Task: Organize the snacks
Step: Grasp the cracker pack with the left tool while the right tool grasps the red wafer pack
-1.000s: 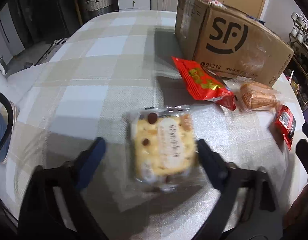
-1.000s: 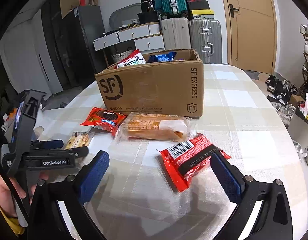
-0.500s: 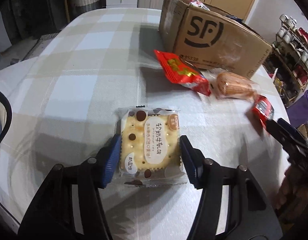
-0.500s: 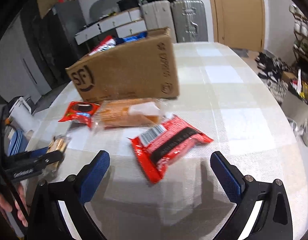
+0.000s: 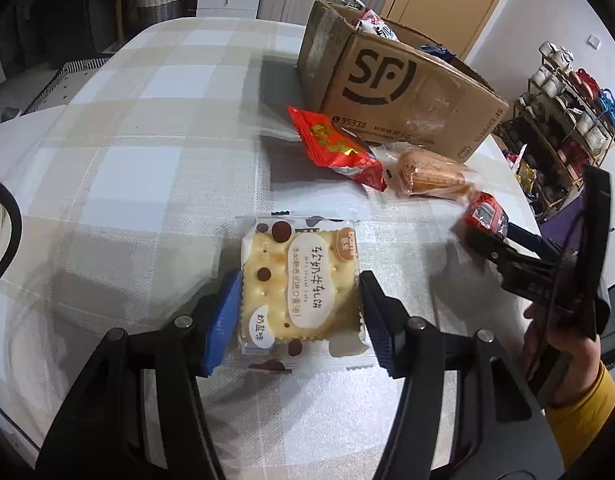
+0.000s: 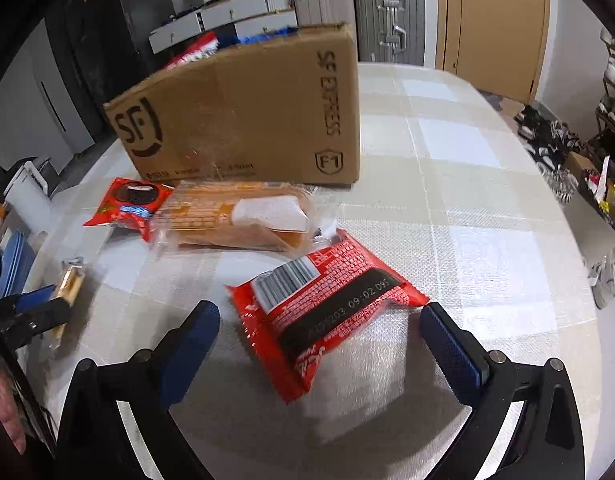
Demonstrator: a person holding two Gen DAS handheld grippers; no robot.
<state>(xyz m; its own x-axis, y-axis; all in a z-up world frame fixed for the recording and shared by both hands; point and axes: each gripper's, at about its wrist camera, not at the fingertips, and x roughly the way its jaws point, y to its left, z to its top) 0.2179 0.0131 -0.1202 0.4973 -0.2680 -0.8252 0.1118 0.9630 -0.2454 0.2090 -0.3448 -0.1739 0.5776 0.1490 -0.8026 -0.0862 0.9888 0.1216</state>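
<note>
Your left gripper [image 5: 299, 312] is closed on the cracker packet [image 5: 301, 286]: both blue pads press its left and right edges, and the packet sits square between them with its printed label running near to far. From this view you cannot tell with certainty whether the packet has left the tablecloth [image 5: 147, 168] or rests on it.

Your right gripper [image 6: 321, 330] is open, jaws spread wide, with nothing pressed between them. The red wafer packet [image 6: 327, 312] lies flat on the cloth directly ahead of it, barcode side up. Its near half already sits between the fingertips, yet neither pad touches it.

Note the packet's orientation, because the coming grasp depends on it. Its long axis runs diagonally, from near left to far right, and is not aligned with the line between the pads. If you close as you stand, the pads would probably meet opposite corners and twist the packet. Roll the gripper, or shift it, so that the pads bear on the two long edges.

The cardboard box [image 6: 243, 120] stands at the far side of the table, open at the top, with snacks already inside. It appears to be the destination. The bread packet [image 6: 235, 220] and the red cookie packet [image 6: 127, 204] lie just in front of it, between the box and both grippers. The right gripper is nearer to the wafer packet; the left is already loaded.
</note>
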